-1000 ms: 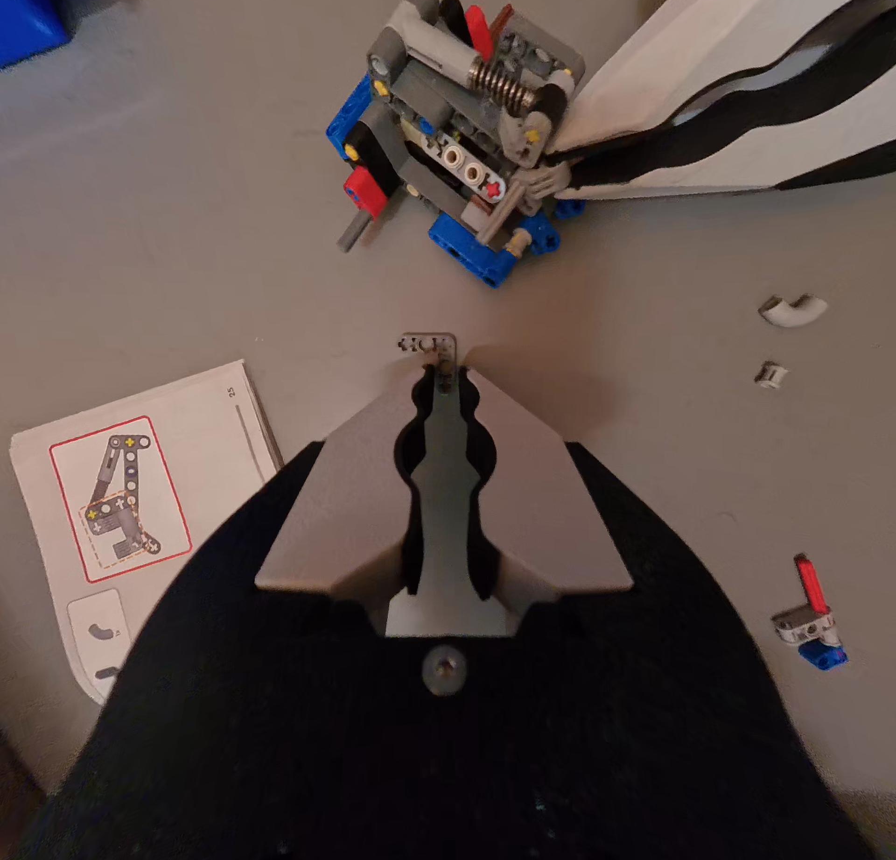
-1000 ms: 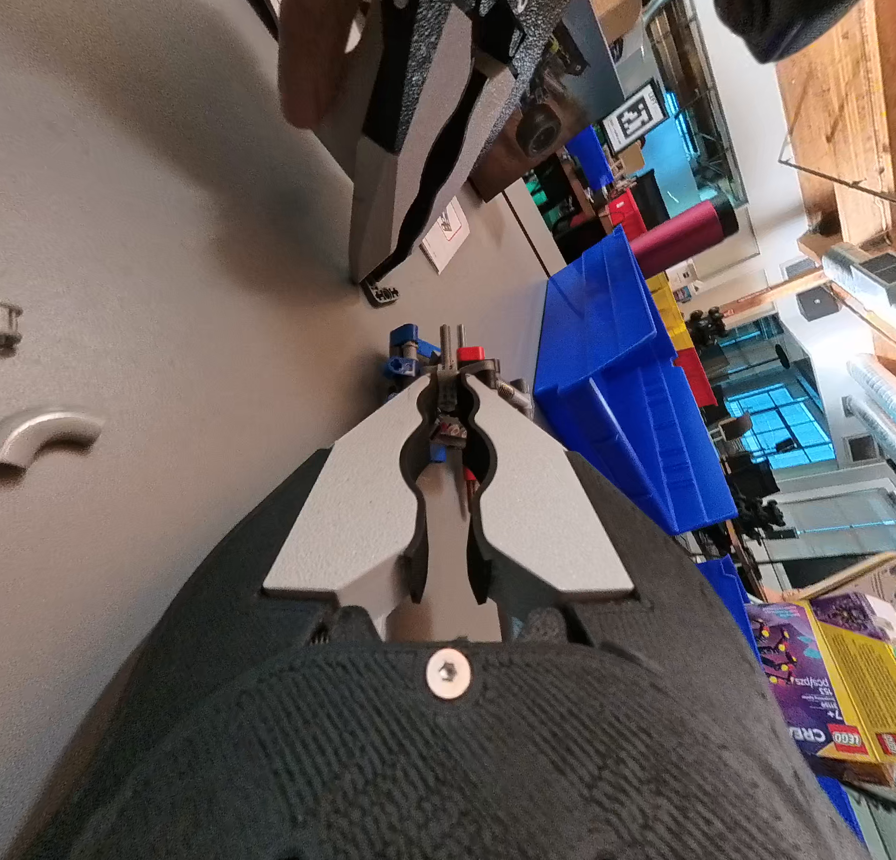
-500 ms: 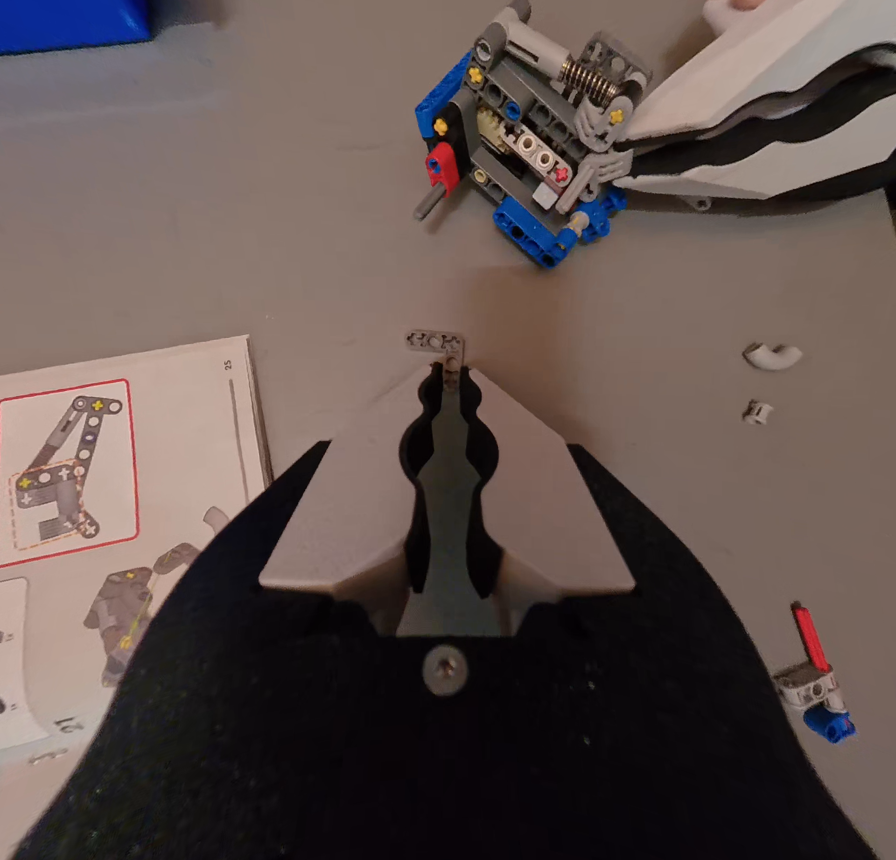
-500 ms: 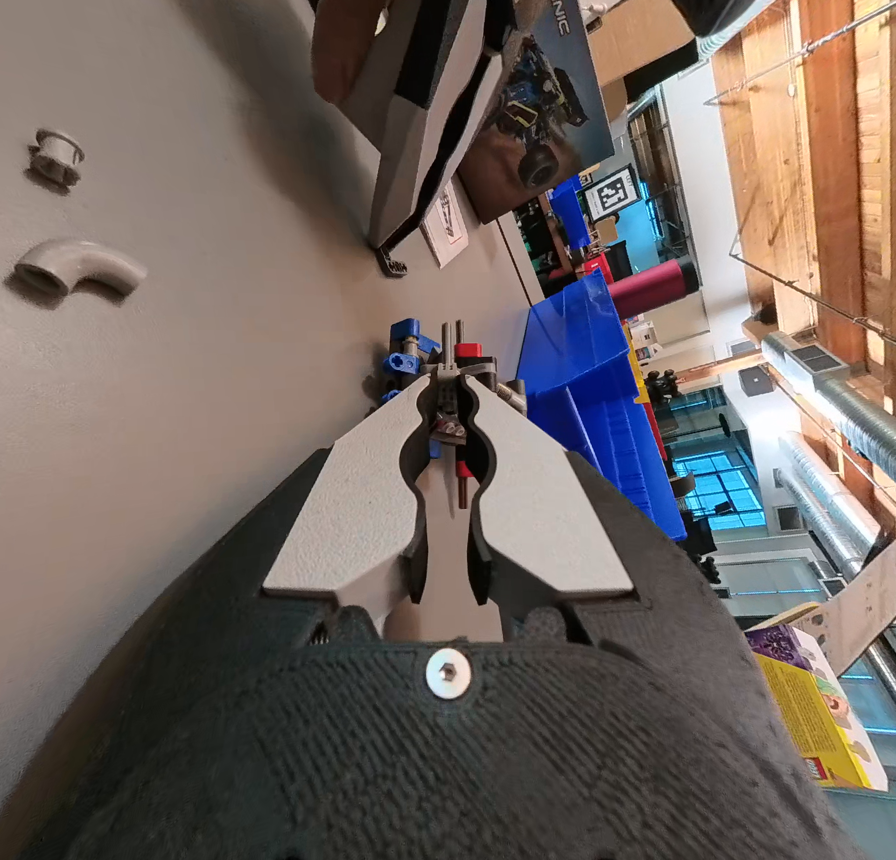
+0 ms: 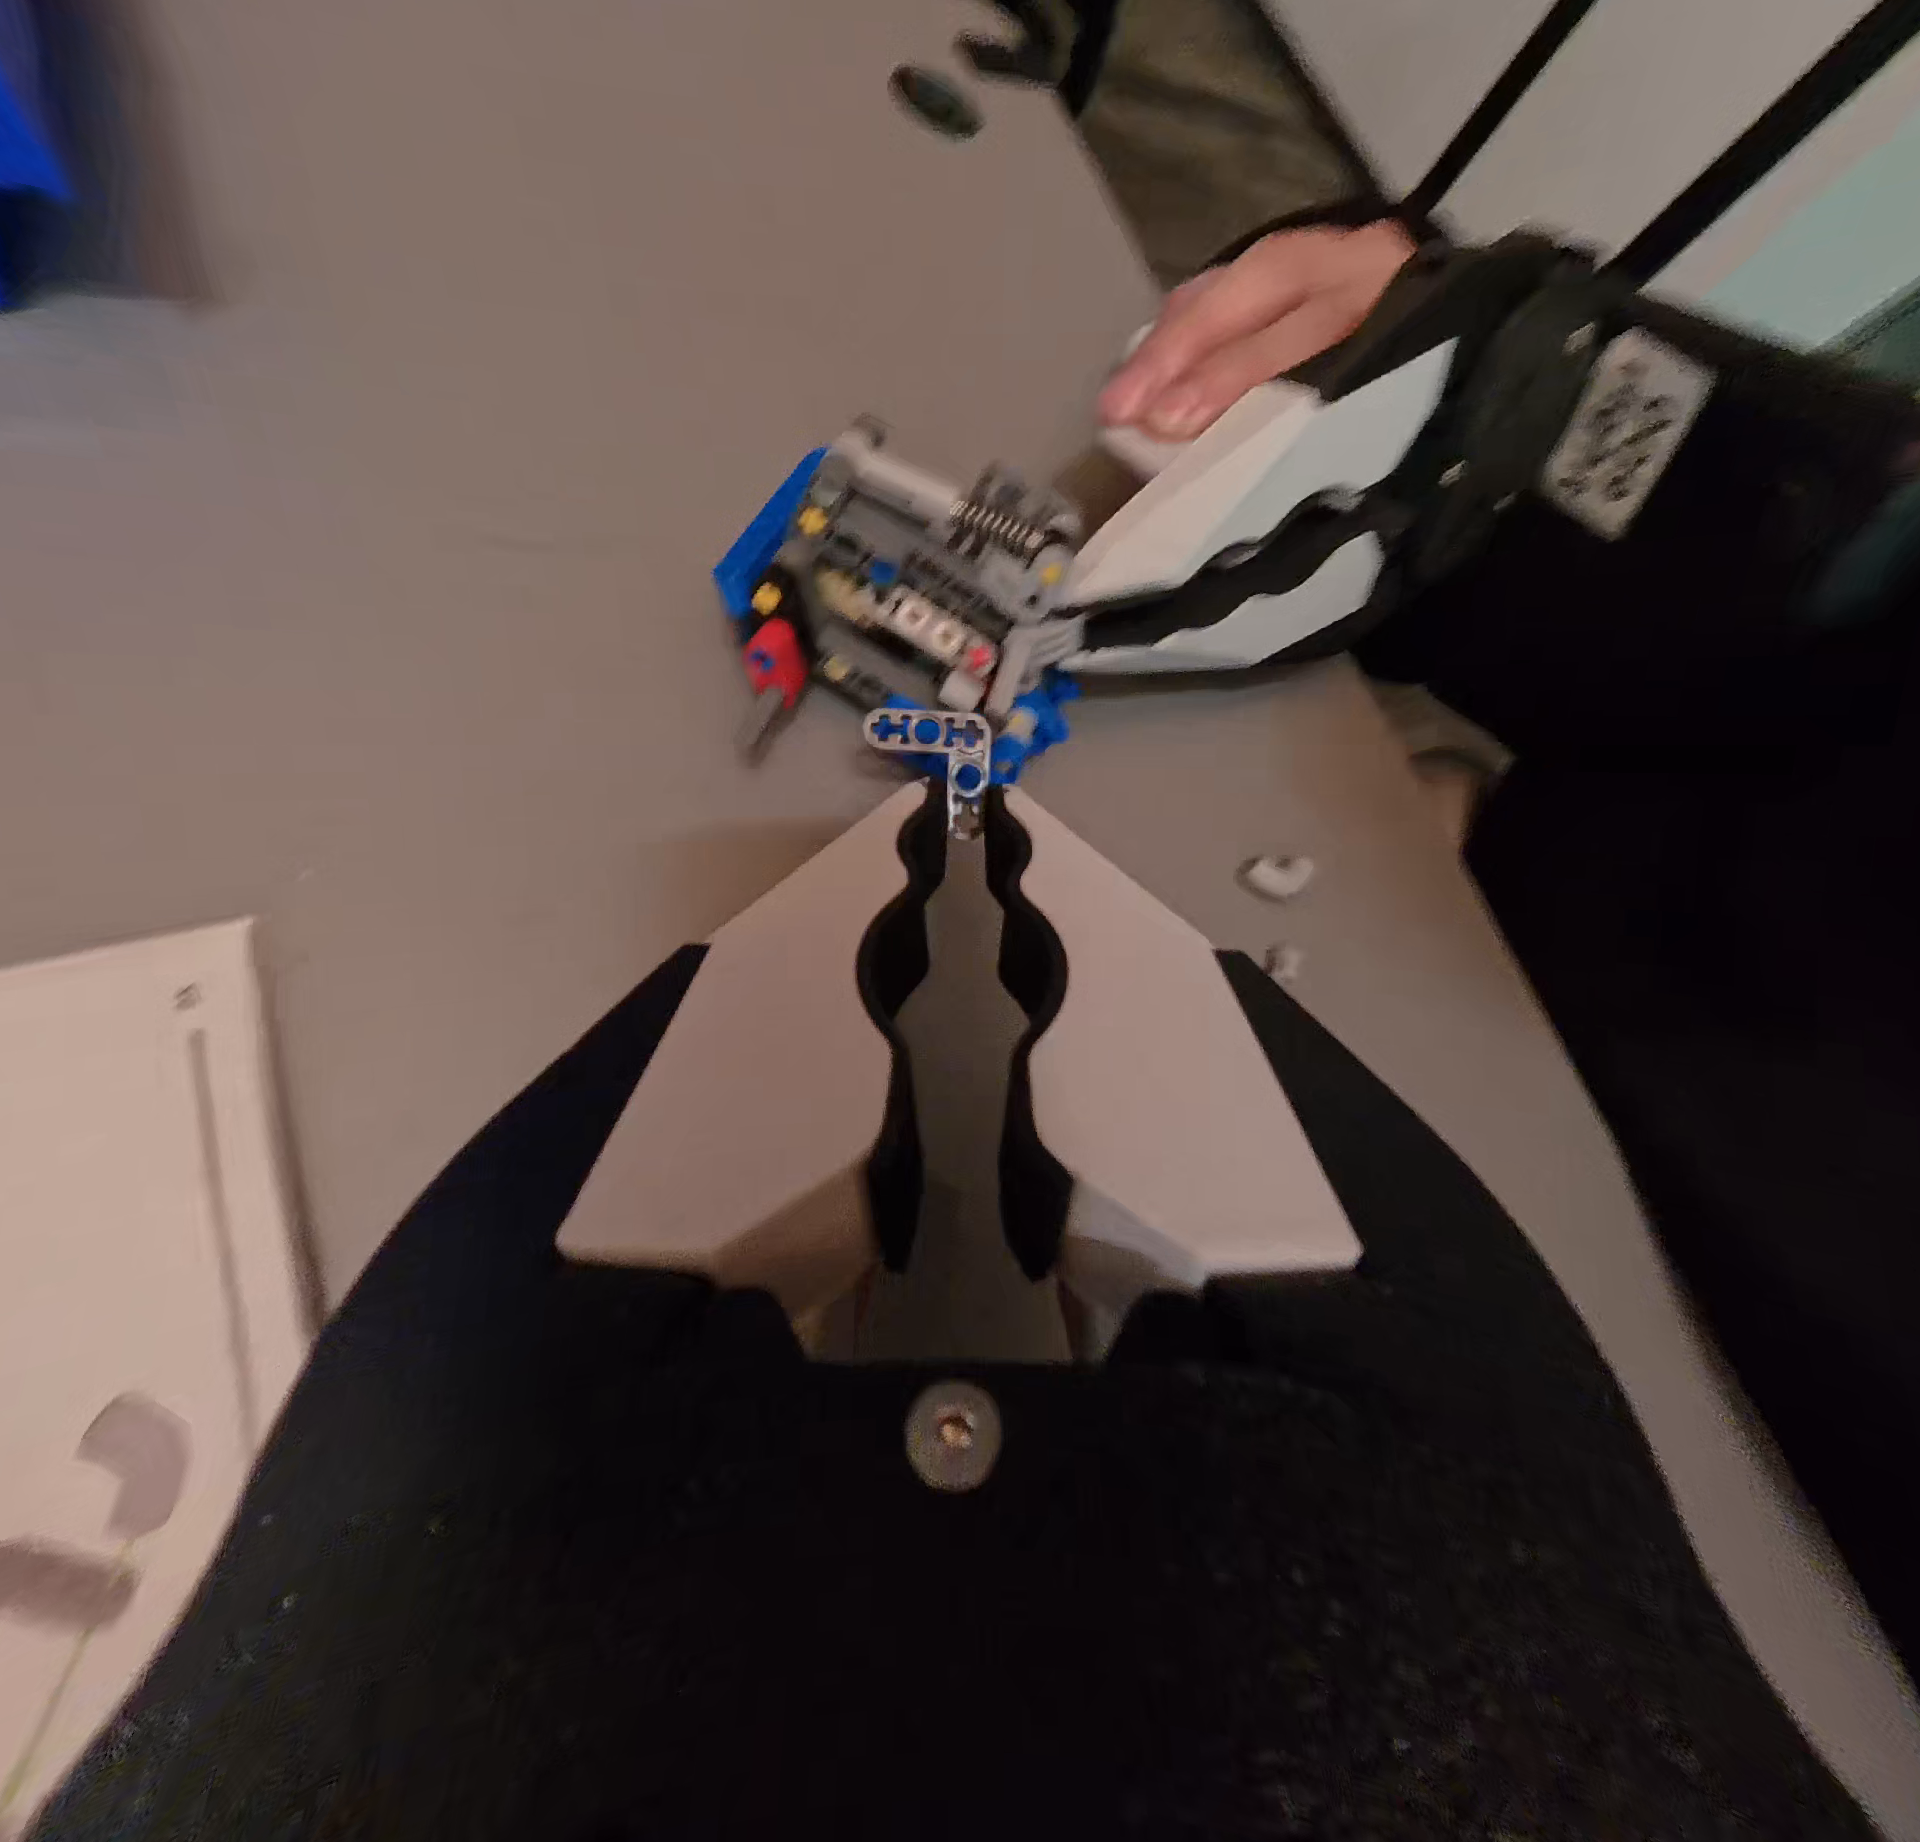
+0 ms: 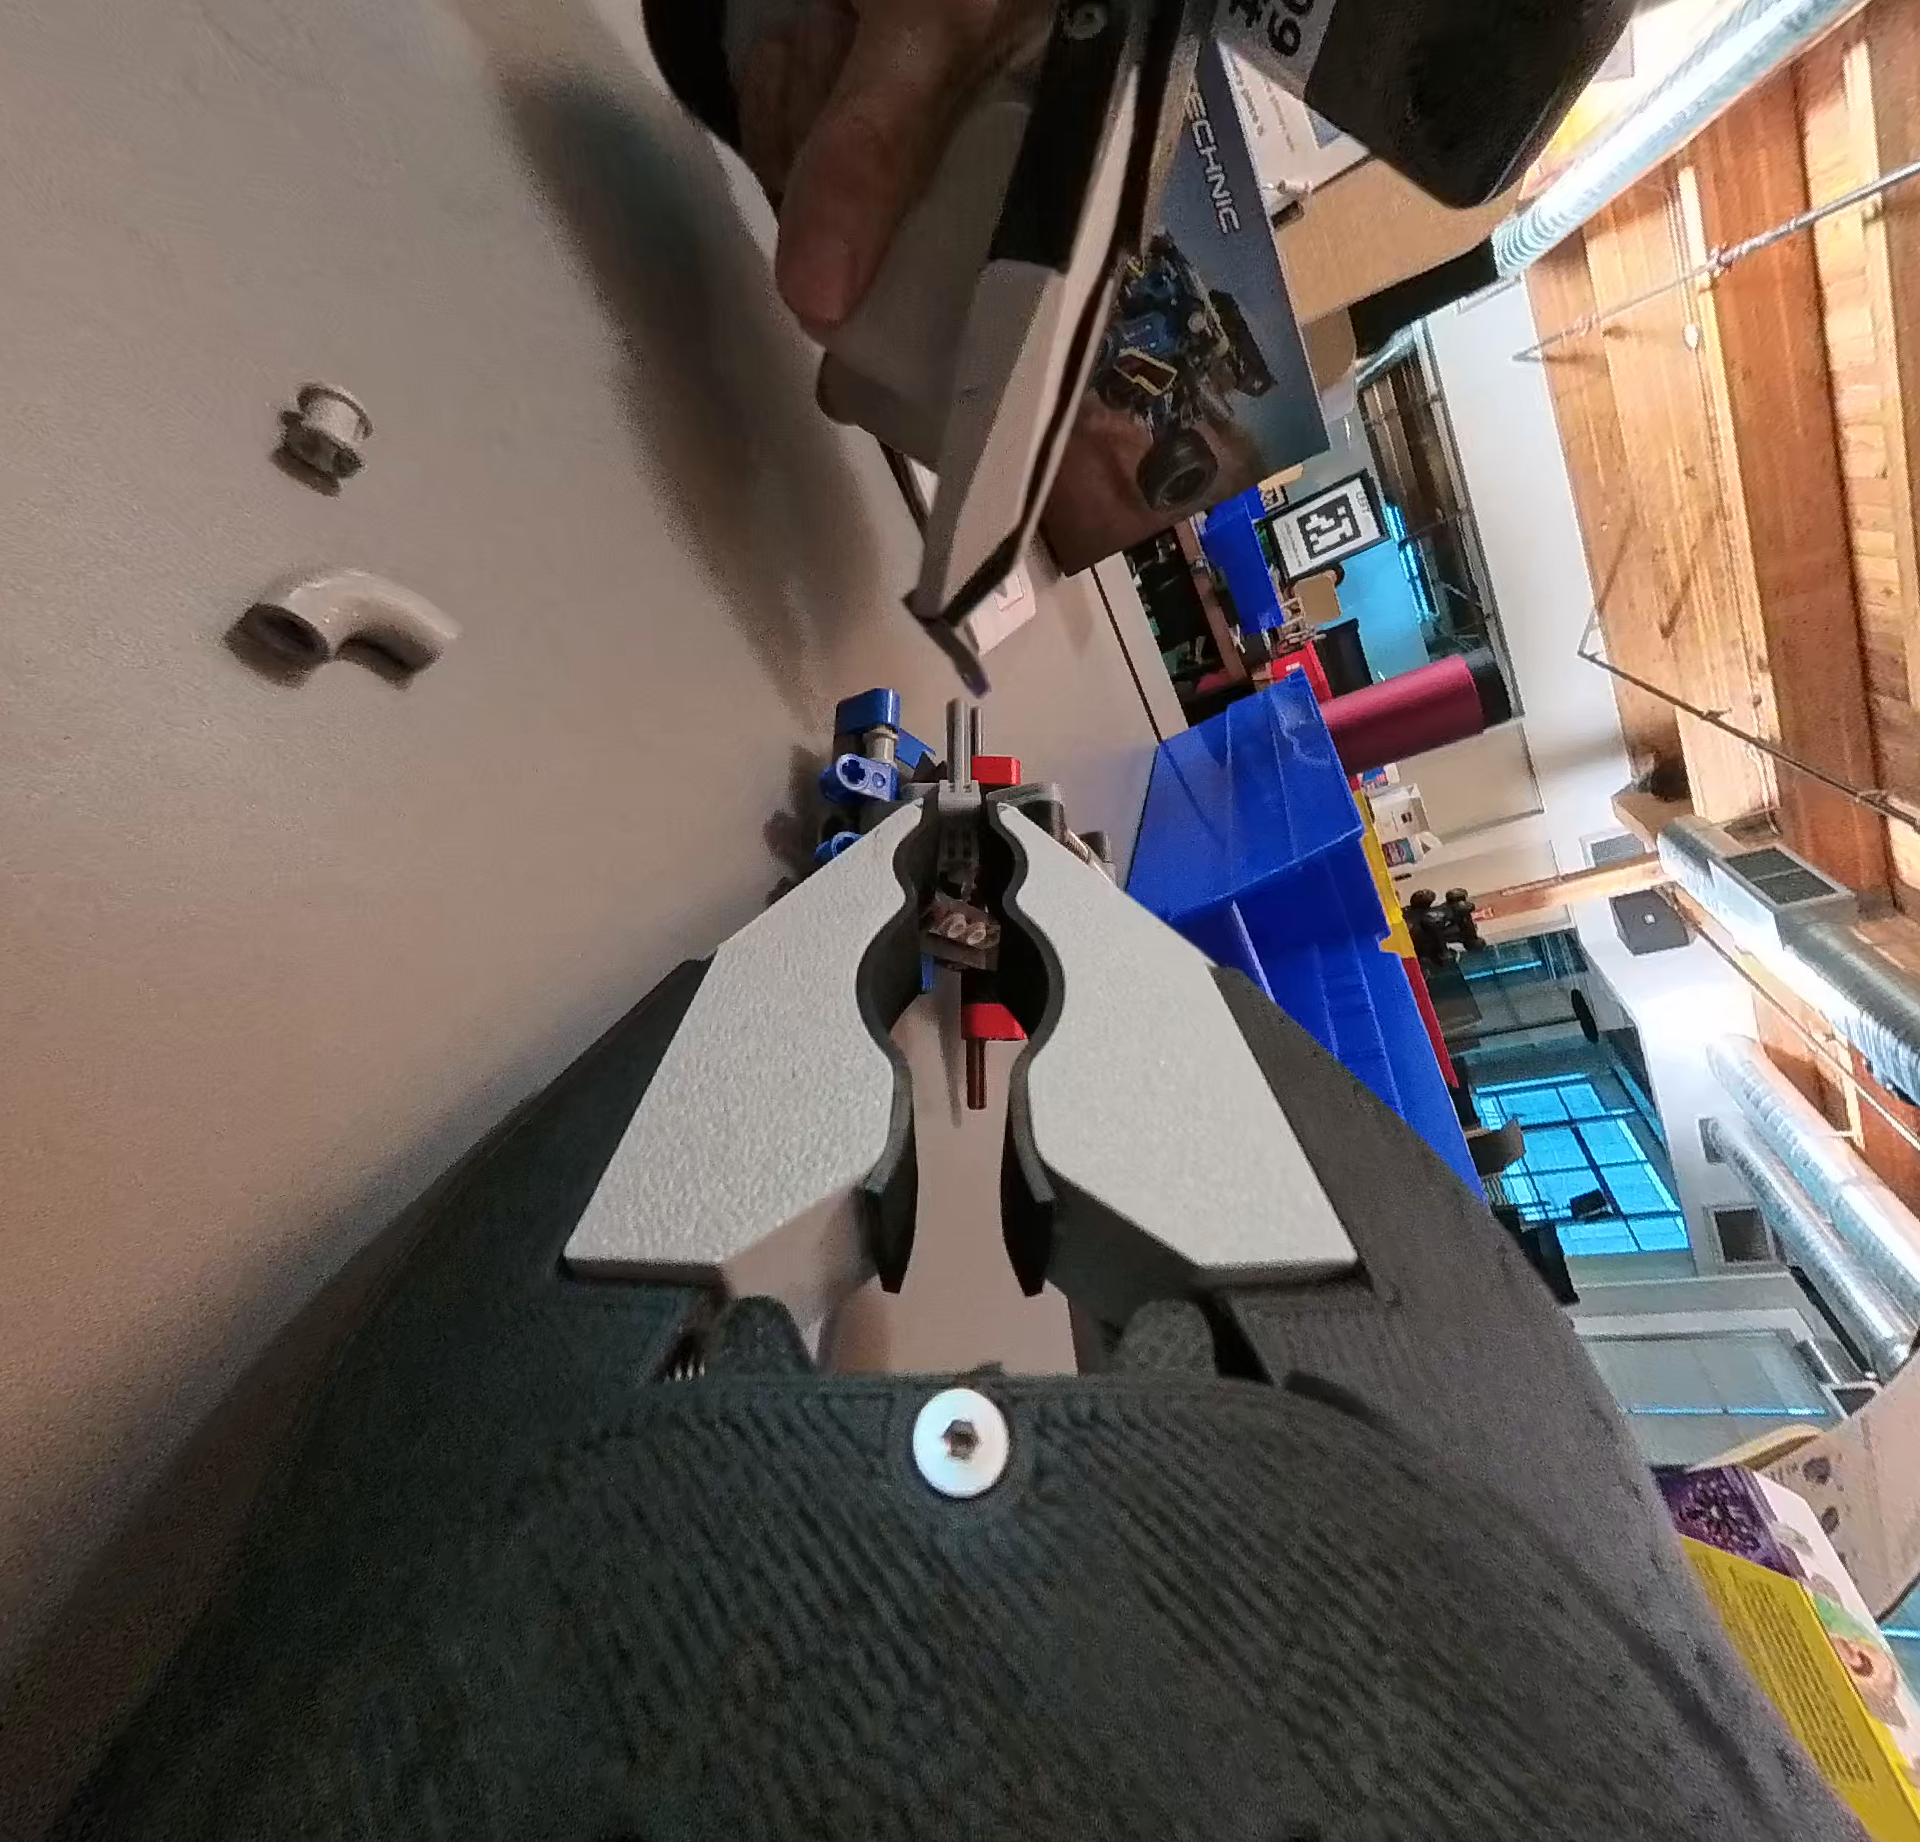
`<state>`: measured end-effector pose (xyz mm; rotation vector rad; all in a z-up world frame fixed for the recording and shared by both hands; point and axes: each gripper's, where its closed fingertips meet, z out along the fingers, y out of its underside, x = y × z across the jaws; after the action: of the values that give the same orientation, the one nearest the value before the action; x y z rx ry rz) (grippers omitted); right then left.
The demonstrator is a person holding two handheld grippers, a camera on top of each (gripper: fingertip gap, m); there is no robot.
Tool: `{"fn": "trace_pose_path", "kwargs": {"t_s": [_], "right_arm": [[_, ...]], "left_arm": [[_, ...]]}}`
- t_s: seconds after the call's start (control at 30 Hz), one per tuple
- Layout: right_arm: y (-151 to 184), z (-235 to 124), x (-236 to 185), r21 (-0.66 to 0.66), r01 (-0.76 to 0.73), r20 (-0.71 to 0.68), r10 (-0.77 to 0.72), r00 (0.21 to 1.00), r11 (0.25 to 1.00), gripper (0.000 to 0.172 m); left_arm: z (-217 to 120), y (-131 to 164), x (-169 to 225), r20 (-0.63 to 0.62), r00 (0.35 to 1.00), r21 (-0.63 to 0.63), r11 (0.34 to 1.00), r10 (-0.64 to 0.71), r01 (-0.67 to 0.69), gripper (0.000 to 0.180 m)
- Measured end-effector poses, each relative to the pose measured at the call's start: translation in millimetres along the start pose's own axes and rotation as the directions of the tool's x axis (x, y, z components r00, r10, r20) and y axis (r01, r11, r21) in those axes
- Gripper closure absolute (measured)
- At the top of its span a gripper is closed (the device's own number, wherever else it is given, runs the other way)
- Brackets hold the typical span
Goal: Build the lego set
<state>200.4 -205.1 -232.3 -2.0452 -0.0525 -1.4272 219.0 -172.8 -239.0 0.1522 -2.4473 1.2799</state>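
Brick model (image 5: 914, 587) clamped in right tongs (image 6: 961, 805), grey L-beam (image 5: 940, 743) in left tongs (image 5: 964, 805), beside blue bin (image 6: 1268, 857).

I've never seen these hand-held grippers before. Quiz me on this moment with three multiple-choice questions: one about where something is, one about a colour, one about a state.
1. Where does the curved white tube piece lie?
A. on the grey table
B. inside the blue bin
C. on the booklet

2. What colour is the big bin beside the table?
A. green
B. blue
C. white

3. What is the left hand-held gripper doing?
A. hanging wide open with nothing in it
B. pinching a small grey L-shaped beam
C. clamping the booklet

Answers:
1. A: the tube rests alone on the bare table top.
2. B: its walls are bright blue in the right wrist view.
3. B: the L-beam sticks out from between its fingertips, close to the brick model that the right hand-held gripper grips.
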Motion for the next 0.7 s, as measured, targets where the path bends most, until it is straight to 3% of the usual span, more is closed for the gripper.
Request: {"fn": "trace_pose_path", "kwargs": {"t_s": [0.03, 0.17, 0.23, 0.37, 0.6, 0.7], "right_arm": [[-1.1, 0.1, -0.5, 0.005, 0.002, 0.002, -0.002, 1.0, 1.0, 0.167], [-4.7, -0.5, -2.8, 0.025, 0.008, 0.013, -0.009, 1.0, 1.0, 0.167], [-4.9, -0.7, -3.2, 0.029, 0.006, 0.018, -0.007, 1.0, 1.0, 0.167], [-4.9, -0.8, -3.2, 0.03, 0.005, 0.02, -0.005, 1.0, 1.0, 0.167], [-4.8, -1.0, -2.3, 0.031, 0.004, 0.013, -0.005, 1.0, 1.0, 0.167], [-3.7, -0.5, -1.4, 0.021, 0.01, 0.004, -0.01, 1.0, 1.0, 0.167]], "left_arm": [[0.8, -4.6, 5.3, -0.037, 0.999, 0.034, 0.999, -0.011, 0.012, 0.176], [0.1, -14.1, 20.1, -0.172, 0.985, 0.135, 0.991, 0.024, -0.001, 0.176], [-5.4, -24.3, 21.7, -0.184, 0.979, 0.203, 0.978, 0.086, -0.048, 0.176], [-2.5, -29.1, 22.4, -0.192, 0.975, 0.215, 0.974, 0.11, -0.068, 0.176], [-4.4, -32.0, 24.0, -0.24, 0.969, 0.232, 0.973, 0.062, -0.005, 0.176], [-6.2, -30.3, 17.7, -0.245, 0.969, 0.222, 0.971, -0.035, 0.091, 0.176]]}}
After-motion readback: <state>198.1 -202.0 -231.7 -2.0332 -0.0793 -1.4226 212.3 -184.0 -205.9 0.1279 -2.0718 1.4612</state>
